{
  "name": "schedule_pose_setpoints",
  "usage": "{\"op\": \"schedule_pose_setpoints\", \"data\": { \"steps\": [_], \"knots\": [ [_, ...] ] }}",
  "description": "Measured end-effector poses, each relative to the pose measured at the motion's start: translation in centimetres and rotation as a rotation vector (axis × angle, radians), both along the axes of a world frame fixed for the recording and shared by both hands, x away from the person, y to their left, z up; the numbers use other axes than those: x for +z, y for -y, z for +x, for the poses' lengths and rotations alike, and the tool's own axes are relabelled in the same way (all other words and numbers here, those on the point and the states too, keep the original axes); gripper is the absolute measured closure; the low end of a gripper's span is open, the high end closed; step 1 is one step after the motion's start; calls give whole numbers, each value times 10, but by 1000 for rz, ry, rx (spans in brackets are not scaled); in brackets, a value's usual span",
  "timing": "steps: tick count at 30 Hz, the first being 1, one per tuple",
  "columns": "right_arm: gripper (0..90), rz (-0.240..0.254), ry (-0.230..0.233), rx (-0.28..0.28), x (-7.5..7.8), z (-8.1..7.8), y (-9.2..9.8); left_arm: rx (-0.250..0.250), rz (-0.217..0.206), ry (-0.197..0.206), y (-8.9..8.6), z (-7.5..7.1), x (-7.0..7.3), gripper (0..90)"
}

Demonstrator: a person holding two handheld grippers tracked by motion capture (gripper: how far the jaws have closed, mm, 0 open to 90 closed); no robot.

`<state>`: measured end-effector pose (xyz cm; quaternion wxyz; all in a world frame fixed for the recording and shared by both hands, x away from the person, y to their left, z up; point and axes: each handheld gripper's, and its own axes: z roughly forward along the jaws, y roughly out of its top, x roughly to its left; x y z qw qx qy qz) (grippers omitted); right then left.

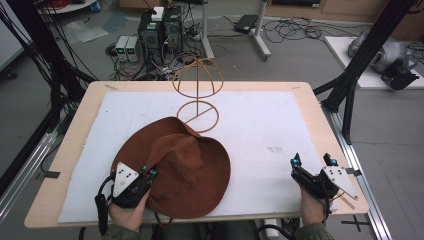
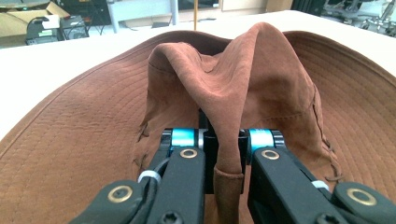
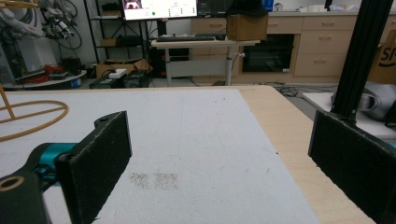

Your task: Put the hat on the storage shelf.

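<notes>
Hat crown fold sits pinched between your left gripper's jaws, while your right gripper gapes wide, empty.

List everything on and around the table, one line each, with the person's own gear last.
hat: one, brown, wide-brimmed, near left of the mat, its crown crumpled.
wire stand: one, tan, domed top on a ring base, far middle of the mat, just behind the hat.
mat: one, white, covering most of the table.
table: one, light wood.
computer towers: several, dark, on the floor beyond the table.
left gripper: one, black with blue, shut on a fold of the hat's crown.
right gripper: one, black, jaws open over the mat's near right.
</notes>
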<state>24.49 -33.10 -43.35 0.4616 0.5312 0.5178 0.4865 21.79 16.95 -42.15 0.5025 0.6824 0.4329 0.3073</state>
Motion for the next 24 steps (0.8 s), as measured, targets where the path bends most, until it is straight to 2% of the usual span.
{"op": "schedule_pose_setpoints", "data": {
  "steps": [4,7,12,15,21,24],
  "knots": [
    [52,0,0,-2,0,0,0,9,-2,19,-1,-1,0,884],
    [52,-3,2,-3,0,0,-1,31,-1,19,-2,-1,1,885],
    [52,-3,-4,1,0,0,-2,14,-31,49,-4,-4,3,884],
    [52,-4,-1,0,0,1,-1,2,-32,74,-4,-6,6,884],
    [52,-2,-4,1,0,1,-1,-20,-100,120,-9,-11,13,884],
    [52,2,-7,1,-1,1,-1,-16,-156,137,-14,-12,17,884]
  ]
}}
